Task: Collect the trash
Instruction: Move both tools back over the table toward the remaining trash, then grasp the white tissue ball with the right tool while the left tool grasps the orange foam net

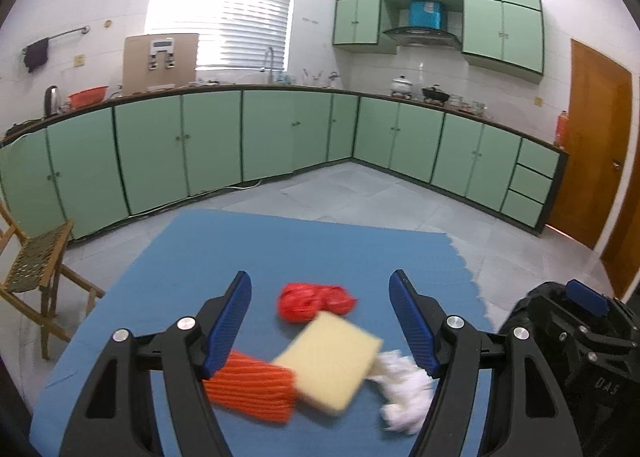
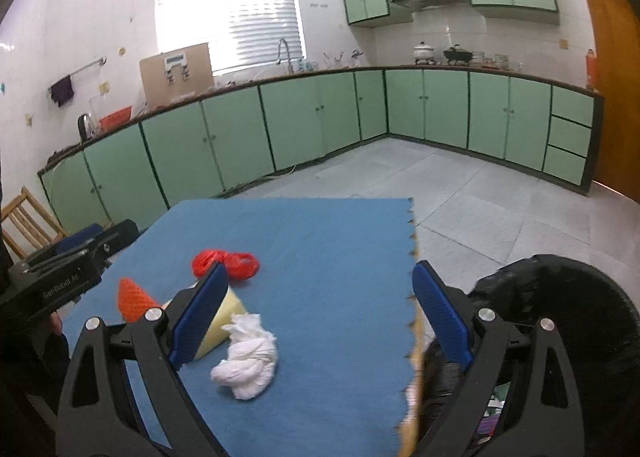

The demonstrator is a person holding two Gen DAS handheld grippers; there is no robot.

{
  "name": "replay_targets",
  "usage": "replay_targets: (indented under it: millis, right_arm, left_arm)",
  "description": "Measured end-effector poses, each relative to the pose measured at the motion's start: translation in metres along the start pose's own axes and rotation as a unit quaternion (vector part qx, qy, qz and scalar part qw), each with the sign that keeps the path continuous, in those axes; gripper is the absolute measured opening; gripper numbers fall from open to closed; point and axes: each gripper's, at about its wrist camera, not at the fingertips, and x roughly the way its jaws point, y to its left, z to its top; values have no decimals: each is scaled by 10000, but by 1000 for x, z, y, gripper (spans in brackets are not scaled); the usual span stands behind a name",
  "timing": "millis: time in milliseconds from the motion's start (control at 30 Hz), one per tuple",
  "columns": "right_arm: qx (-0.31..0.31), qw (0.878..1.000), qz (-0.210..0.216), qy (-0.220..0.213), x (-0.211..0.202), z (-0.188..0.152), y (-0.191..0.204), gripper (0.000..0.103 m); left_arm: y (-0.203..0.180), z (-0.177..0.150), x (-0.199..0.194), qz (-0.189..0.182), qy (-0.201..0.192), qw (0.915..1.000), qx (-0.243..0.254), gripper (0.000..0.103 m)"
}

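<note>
On the blue mat (image 1: 320,253) lie a crumpled red plastic bag (image 1: 314,301), a yellow sponge (image 1: 330,361), an orange ribbed cloth (image 1: 252,387) and a crumpled white tissue (image 1: 404,387). My left gripper (image 1: 320,325) is open and empty, hovering over the sponge. My right gripper (image 2: 320,321) is open and empty, above the tissue (image 2: 246,361) near the mat's right edge. The red bag (image 2: 226,263), sponge (image 2: 218,323) and orange cloth (image 2: 134,299) also show in the right wrist view. A black bin bag (image 2: 560,317) sits just right of the mat.
A wooden folding chair (image 1: 34,269) stands left of the mat. Green kitchen cabinets (image 1: 240,137) line the far walls. A wooden door (image 1: 592,145) is at right. Grey tile floor (image 2: 460,193) surrounds the mat. The left gripper's body (image 2: 68,273) shows at left.
</note>
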Motion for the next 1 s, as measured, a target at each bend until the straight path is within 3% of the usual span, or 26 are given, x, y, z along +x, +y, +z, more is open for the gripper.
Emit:
replay_targets:
  millis: [267, 633, 833, 1000]
  right_arm:
    - [-103, 9993, 59, 346, 33, -26, 35, 86]
    - [-245, 9940, -23, 1070, 74, -63, 53, 78]
    - [-206, 9889, 98, 1470, 89, -68, 50, 63]
    - [-356, 9851, 286, 1656, 94, -71, 55, 40]
  left_arm:
    - [35, -24, 5, 406, 63, 9991, 45, 70]
    - [54, -46, 14, 548, 289, 9981, 3, 70]
    - [52, -49, 20, 525, 359, 9980, -23, 70]
    - [48, -53, 23, 493, 409, 9979, 19, 70]
